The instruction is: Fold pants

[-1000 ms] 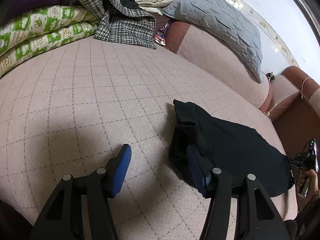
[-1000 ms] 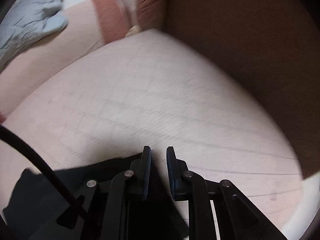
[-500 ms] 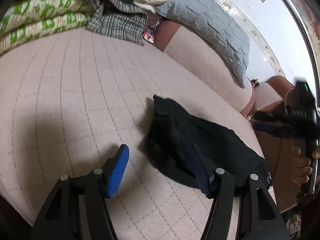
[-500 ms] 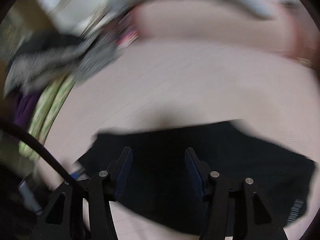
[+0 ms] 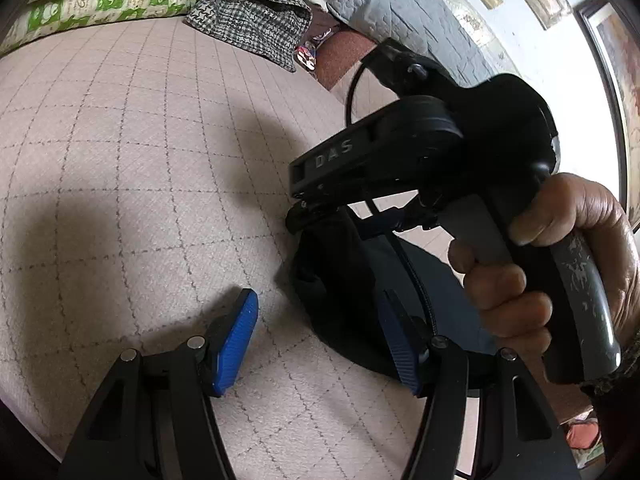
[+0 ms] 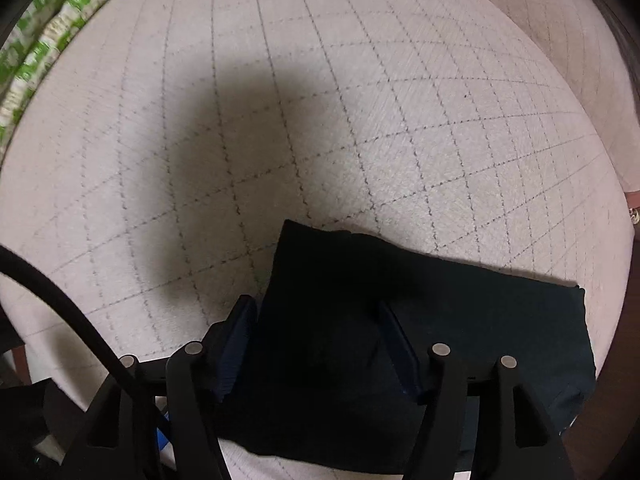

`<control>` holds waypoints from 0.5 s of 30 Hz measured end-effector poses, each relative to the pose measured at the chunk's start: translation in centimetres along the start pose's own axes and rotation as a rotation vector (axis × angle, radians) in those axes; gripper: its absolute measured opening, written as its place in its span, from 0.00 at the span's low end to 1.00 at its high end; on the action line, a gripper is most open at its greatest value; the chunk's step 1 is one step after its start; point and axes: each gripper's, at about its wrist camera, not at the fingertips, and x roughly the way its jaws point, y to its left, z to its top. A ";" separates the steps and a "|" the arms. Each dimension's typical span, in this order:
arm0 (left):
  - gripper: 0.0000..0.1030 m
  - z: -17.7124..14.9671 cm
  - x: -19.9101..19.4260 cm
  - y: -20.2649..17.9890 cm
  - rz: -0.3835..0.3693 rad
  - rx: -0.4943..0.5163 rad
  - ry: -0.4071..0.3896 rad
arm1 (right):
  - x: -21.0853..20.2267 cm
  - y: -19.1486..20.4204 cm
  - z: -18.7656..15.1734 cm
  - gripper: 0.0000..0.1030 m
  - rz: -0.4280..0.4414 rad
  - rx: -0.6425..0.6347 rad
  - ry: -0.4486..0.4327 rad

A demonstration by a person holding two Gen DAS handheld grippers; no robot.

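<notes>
The black pants [image 6: 420, 320] lie folded into a flat rectangle on the pink quilted bed [image 6: 320, 100]. In the left wrist view they [image 5: 340, 280] show as a dark heap, partly hidden by the right tool [image 5: 420, 148] and the hand holding it. My left gripper [image 5: 316, 340] is open and empty, its right finger over the pants' near edge. My right gripper [image 6: 316, 340] is open just above the pants' left part, holding nothing.
Green-and-white folded bedding [image 5: 100, 0] and a houndstooth garment [image 5: 248, 20] lie at the far side of the bed. A grey quilted pillow [image 5: 400, 16] leans against the padded headboard. The bed's edge runs close to the pants on the right [image 6: 616, 320].
The right gripper has swung over the pants and now hovers above them, open. The right tool and hand have come into the left wrist view. The left gripper stays open.
</notes>
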 end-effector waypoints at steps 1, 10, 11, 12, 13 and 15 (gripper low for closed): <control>0.60 0.0 0.0 -0.1 0.000 0.004 -0.001 | -0.1 0.1 -0.2 0.58 0.004 -0.013 -0.015; 0.52 0.7 2.3 -2.1 -0.018 0.075 0.003 | -1.6 -3.3 -2.8 0.21 0.156 0.037 -0.111; 0.42 0.5 2.6 -2.2 -0.046 0.080 0.018 | -1.8 -4.1 -3.1 0.21 0.181 0.047 -0.120; 0.21 0.6 3.2 -2.6 -0.075 0.090 0.043 | -2.0 -4.6 -3.4 0.21 0.204 0.055 -0.129; 0.15 0.6 3.5 -3.1 -0.080 0.109 0.057 | -2.4 -5.6 -3.9 0.21 0.222 0.062 -0.141; 0.15 0.6 3.1 -3.7 -0.099 0.119 0.051 | -3.0 -7.1 -4.4 0.21 0.250 0.071 -0.163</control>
